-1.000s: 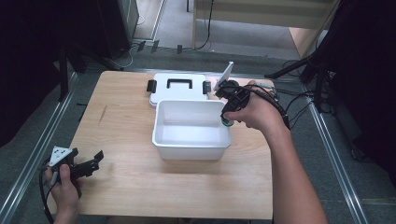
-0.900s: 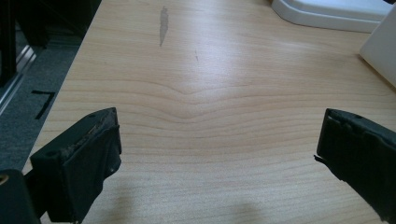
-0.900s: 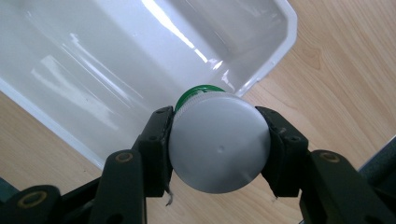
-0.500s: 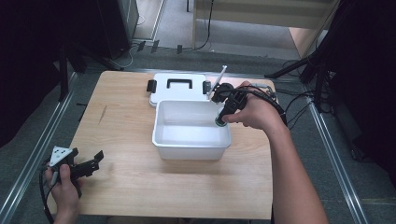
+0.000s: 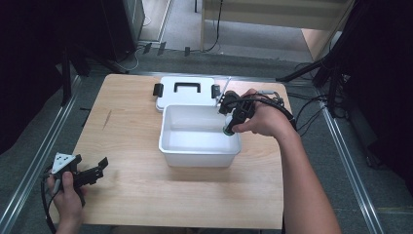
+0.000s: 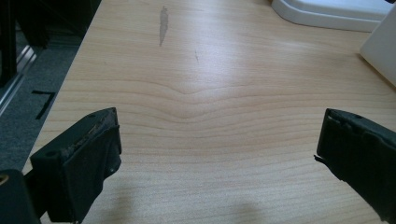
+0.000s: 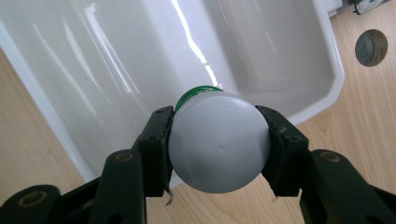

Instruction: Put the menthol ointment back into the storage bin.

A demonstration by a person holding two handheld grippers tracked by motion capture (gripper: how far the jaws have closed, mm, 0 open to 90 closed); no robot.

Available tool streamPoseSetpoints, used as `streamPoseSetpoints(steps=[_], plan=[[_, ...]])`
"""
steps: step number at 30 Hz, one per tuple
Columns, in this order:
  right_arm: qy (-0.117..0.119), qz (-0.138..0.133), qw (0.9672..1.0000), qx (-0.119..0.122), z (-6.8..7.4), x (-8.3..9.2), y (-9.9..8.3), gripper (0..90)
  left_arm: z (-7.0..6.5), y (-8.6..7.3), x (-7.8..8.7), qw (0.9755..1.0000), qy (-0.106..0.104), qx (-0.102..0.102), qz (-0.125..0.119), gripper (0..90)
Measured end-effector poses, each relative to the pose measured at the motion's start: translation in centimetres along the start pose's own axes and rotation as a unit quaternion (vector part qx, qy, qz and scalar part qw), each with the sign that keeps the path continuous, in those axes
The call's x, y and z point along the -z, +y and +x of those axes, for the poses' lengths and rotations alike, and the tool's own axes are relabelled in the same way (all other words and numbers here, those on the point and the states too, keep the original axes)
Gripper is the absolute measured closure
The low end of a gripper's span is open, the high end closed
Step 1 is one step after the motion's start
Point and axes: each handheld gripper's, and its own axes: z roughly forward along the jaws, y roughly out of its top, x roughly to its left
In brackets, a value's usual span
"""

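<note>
Grey-bottomed, green-capped bottle (image 7: pixel 218 145) sits clamped between the right gripper (image 7: pixel 218 140) jaws at centre frame, now lower and tipped over the white bin (image 5: pixel 195 146) than a second ago, so it looks ready to drop in. Lower left, the left gripper (image 5: pixel 80 170) waits over the worktop (image 5: pixel 131 190), jaws wide and empty.

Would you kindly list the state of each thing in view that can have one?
White bin: open, nothing lying inside it.
Lid: off, flat on the table behind the bin.
White jar: green-banded, clamped above the bin's rim, not yet set down.
Right gripper: shut on the jar.
Left gripper: open, nothing between its jaws, above bare wood.
</note>
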Motion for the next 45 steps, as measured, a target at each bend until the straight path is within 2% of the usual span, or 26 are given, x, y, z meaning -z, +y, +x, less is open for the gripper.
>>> streamPoseSetpoints(steps=[4,5,6,8,12,21,25,31,33,36,40,43,45], plan=[[0.000,-0.001,0.9997,0.022,0.1,-0.7,-0.1,51.5,0.0,0.0,0.0,1.0000,0.000,0.000,0.000,0.3],[0.000,-0.001,0.9993,0.039,0.3,-1.1,-0.2,51.5,0.0,0.0,0.0,1.0000,0.000,0.000,0.000,0.3],[0.000,-0.001,0.9993,0.039,0.3,-1.1,-0.2,51.5,0.0,0.0,0.0,1.0000,0.000,0.000,0.000,0.3],[-0.002,0.001,0.9985,0.055,0.4,-1.6,-0.2,51.5,0.0,0.0,0.0,1.0000,0.001,0.000,-0.001,0.3],[-0.007,0.015,0.9969,0.077,0.6,-2.8,-0.4,51.5,0.0,0.0,0.0,1.0000,0.001,0.000,0.001,0.3],[-0.006,0.034,0.9948,0.096,1.0,-4.5,-0.2,51.5,0.0,0.0,0.0,1.0000,0.000,-0.001,0.001,0.3],[-0.010,0.053,0.9936,0.099,1.4,-5.4,0.2,51.5,0.0,0.0,0.0,1.0000,0.000,0.000,0.001,0.3],[-0.008,0.050,0.9927,0.110,1.7,-6.1,0.8,51.5,0.0,0.0,0.0,1.0000,0.000,0.000,0.002,0.3],[-0.010,0.060,0.9920,0.111,1.8,-6.5,1.0,51.5,0.0,0.0,0.0,1.0000,-0.001,0.000,0.003,0.3],[-0.014,0.079,0.9888,0.125,1.9,-7.4,1.2,51.5,0.0,0.0,-0.1,1.0000,0.000,0.001,0.003,0.3],[-0.015,0.085,0.9887,0.122,1.9,-7.8,1.3,51.5,0.0,0.0,0.0,1.0000,0.000,0.001,0.003,0.3],[-0.026,0.093,0.9881,0.120,1.9,-8.0,1.6,51.4,0.0,0.0,0.0,1.0000,0.001,0.000,0.003,0.3],[-0.021,0.097,0.9884,0.115,2.1,-8.1,1.6,51.4,-0.1,0.0,0.0,1.0000,0.002,0.000,0.005,0.3]])
